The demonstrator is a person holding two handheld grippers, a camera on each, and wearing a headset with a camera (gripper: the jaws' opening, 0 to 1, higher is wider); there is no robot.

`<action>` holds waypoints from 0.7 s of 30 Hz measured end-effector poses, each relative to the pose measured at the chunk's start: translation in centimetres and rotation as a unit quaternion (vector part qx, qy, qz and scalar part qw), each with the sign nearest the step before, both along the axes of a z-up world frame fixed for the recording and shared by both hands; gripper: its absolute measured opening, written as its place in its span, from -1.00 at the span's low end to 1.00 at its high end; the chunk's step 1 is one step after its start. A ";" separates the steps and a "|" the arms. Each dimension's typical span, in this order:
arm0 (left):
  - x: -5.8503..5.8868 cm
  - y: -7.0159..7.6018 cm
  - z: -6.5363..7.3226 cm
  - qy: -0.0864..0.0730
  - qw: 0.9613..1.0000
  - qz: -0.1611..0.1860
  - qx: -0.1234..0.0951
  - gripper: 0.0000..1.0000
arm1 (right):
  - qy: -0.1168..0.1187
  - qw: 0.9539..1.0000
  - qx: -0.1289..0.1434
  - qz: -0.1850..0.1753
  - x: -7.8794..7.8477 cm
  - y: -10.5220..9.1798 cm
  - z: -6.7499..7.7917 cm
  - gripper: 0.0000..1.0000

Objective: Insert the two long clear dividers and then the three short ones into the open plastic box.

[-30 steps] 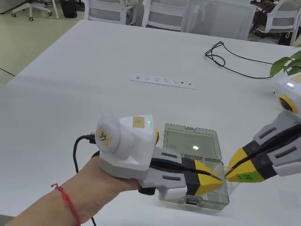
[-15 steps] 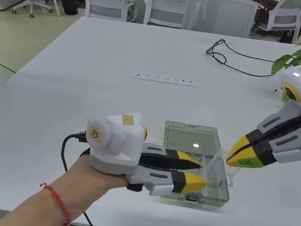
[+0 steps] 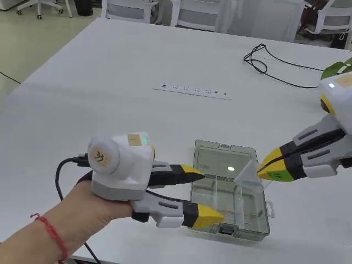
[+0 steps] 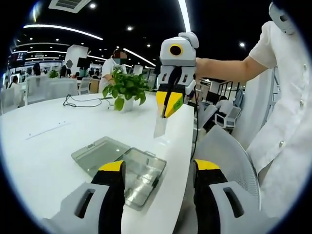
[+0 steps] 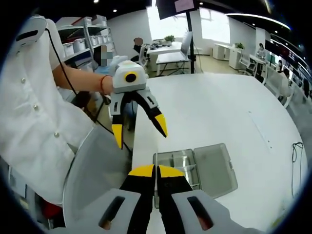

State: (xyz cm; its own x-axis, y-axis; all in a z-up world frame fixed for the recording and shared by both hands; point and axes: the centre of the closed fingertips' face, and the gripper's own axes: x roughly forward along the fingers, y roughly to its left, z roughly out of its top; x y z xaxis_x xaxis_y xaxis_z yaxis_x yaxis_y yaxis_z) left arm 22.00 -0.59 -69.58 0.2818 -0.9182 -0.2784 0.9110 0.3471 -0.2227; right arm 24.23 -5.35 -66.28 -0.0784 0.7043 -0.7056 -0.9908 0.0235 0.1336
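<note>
Since a second ago the left gripper has let go and drawn back to the left, its jaws now spread wide at the left side of the open box. The right gripper has lifted a little, taking the clear divider with it.

From the head view, the right gripper has its jaws pressed together on the divider's upper edge. The sheet hangs tilted above the right part of the box's tray, apart from the left gripper. The lid lies flat on the far side. Farther up the white table lie a power strip and a black cable.

From the left gripper view, its two yellow-tipped jaws stand well apart, with the box beyond and between them. The right gripper hangs above, pinching the divider, with a potted plant behind.

From the right gripper view, its own jaws meet tip to tip above the box, and the left gripper faces it, spread.
</note>
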 end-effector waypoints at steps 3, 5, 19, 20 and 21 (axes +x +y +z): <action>0.3 0.5 -0.5 -0.007 1.000 0.009 0.008 0.36 | -0.007 1.000 -0.001 -0.003 0.6 0.2 -0.8 -0.95; 0.5 0.8 -0.6 -0.010 1.000 0.016 0.006 0.53 | -0.013 1.000 -0.004 0.000 0.8 0.4 -1.5 -0.95; 1.2 2.0 -2.0 -0.005 0.999 0.038 0.021 0.99 | -0.017 1.000 -0.005 -0.008 2.2 0.4 -6.3 -0.95; 1.2 2.0 -2.0 -0.007 0.999 0.040 0.021 1.00 | -0.016 1.000 -0.006 -0.009 2.3 0.4 -6.5 -0.95; 1.2 2.1 -2.1 -0.006 0.999 0.040 0.023 1.00 | -0.015 1.000 -0.005 -0.012 2.4 0.4 -6.9 -0.95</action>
